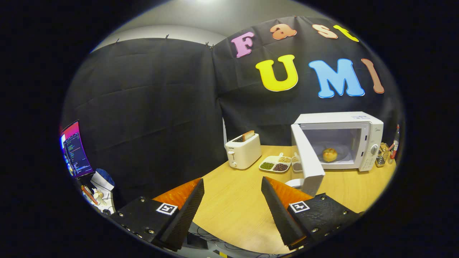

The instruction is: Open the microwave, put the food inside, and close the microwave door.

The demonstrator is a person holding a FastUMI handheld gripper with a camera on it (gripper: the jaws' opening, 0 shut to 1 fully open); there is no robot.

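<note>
Far across the pale wooden table (236,204), I see the round golden bun (329,154) inside the white box microwave (339,139), so my empty, wide-apart gripper (233,208) should push its light, stiff white door (307,161) near the free edge.

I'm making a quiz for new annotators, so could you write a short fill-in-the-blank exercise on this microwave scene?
1. The microwave door stands ____.
2. The bun sits ____ the microwave.
3. The gripper fingers are spread, holding ____.
4. The slice of bread sticks up from the ____, left of the tray of beans.

Missing words: open; inside; nothing; toaster
</note>
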